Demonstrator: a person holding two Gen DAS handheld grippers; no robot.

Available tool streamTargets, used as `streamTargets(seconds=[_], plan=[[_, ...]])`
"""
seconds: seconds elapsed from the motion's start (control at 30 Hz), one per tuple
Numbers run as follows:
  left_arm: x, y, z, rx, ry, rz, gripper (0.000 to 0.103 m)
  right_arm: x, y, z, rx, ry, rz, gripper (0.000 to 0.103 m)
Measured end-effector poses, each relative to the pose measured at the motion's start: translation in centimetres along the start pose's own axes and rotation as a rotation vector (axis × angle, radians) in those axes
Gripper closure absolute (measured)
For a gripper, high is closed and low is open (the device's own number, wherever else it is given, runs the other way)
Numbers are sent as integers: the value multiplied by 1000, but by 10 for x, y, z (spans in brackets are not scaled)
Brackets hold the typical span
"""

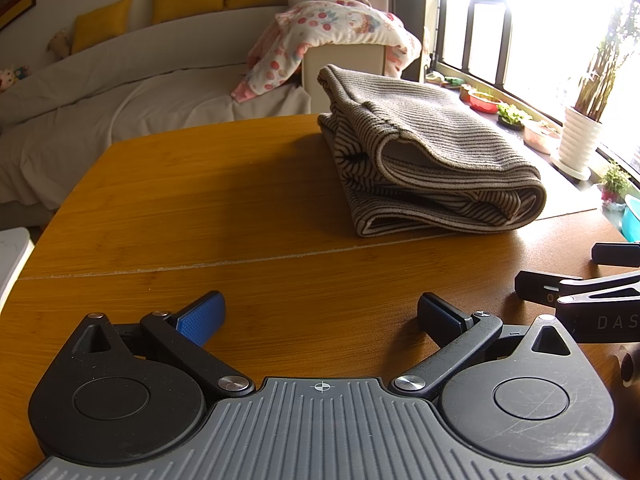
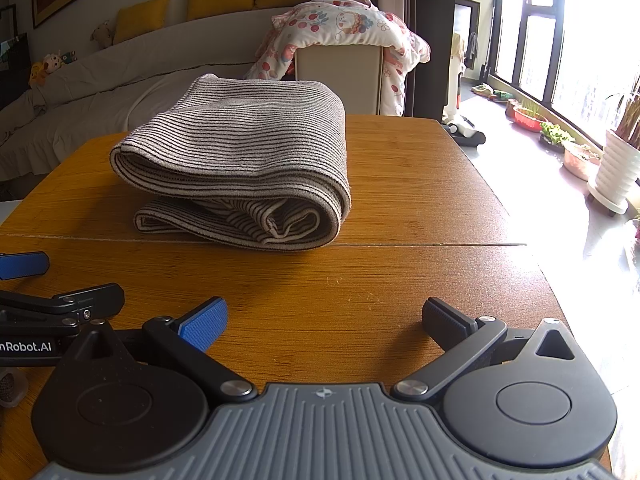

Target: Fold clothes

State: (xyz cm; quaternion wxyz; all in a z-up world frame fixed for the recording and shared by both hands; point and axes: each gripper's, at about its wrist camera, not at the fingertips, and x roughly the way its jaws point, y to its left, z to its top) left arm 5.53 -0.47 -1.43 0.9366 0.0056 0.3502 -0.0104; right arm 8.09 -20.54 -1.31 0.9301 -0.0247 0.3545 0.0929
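Note:
A grey and beige striped garment [image 1: 424,156] lies folded in a thick bundle on the wooden table [image 1: 200,216]. It also shows in the right wrist view [image 2: 240,160], ahead and to the left of centre. My left gripper [image 1: 320,316] is open and empty, low over the table, well short of the garment. My right gripper [image 2: 324,320] is open and empty too, low over the near part of the table [image 2: 400,184]. Each gripper's fingers show at the edge of the other's view, the right one [image 1: 576,280] and the left one [image 2: 56,280].
A sofa with a white cover [image 1: 120,96] and yellow cushions stands behind the table. A floral blanket [image 2: 344,24] hangs over a box beyond the far edge. Potted plants [image 2: 620,160] line the bright window on the right. The table's right edge [image 2: 532,264] drops to the floor.

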Motion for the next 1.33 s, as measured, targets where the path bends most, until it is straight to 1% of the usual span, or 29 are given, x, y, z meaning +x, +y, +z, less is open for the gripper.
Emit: streamTargets(seconds=[0.83, 1.1, 1.23, 1.3, 1.33], plan=[[0, 0, 1, -1, 3, 3, 0, -1, 0, -1, -9, 2, 7, 0], [0, 2, 2, -19, 4, 3, 0, -2, -1, -1, -9, 3, 6, 0], [-1, 6, 3, -46, -5, -13, 0, -1, -1, -2, -9, 3, 5, 0], [-2, 10, 3, -63, -11, -33, 0, -1, -1, -2, -8, 3, 4, 0], [-4, 15, 5, -85, -16, -58, 0, -1, -1, -1, -6, 4, 3, 0]])
